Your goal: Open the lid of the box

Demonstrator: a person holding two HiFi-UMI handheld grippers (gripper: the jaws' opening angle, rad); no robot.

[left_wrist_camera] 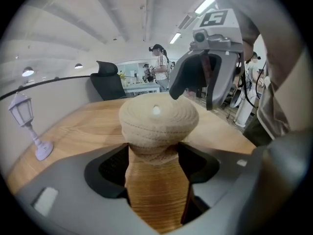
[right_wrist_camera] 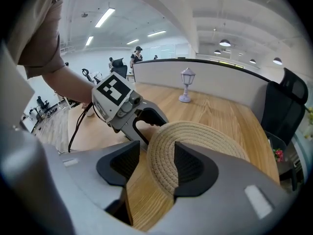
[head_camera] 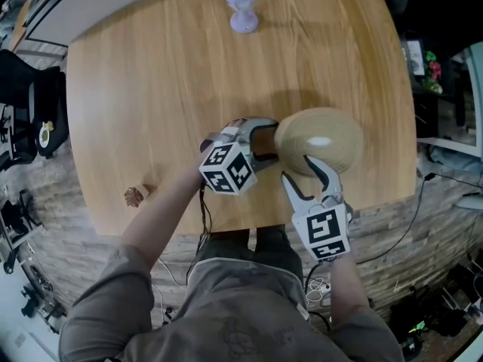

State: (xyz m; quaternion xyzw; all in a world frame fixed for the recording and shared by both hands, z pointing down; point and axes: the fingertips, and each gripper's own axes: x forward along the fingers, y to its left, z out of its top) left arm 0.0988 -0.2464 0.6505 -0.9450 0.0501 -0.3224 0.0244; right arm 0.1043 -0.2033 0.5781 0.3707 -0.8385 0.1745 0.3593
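A round beige box of coiled woven fibre (head_camera: 321, 145) is set on the light wooden desk (head_camera: 151, 89), close to its near right edge, with its domed lid (right_wrist_camera: 195, 131) seated on it. The left gripper (head_camera: 268, 138) is held released, its jaws spread to either side of the box's left flank. The right gripper (head_camera: 296, 168) is likewise released: the near rim of the lid lies between its jaws, and a gap is left at one pad.

The box is judged light and slightly yielding rather than stiff. Its rough coils should give good friction, and it is unlikely to break, though it could be dented by a hard squeeze. Being light, it may slide or rise with the lid, so the body is best steadied low, under the lid's overhang. The lid is best taken at its projecting rim.

The seam between lid and body is only partly shown, and whether the lid is hinged or loose cannot be told. Contact between the left pads and the body cannot be made out. The contents and the far side are hidden. A small brown object (head_camera: 134, 196) at the near left edge of the desk is too small to identify.
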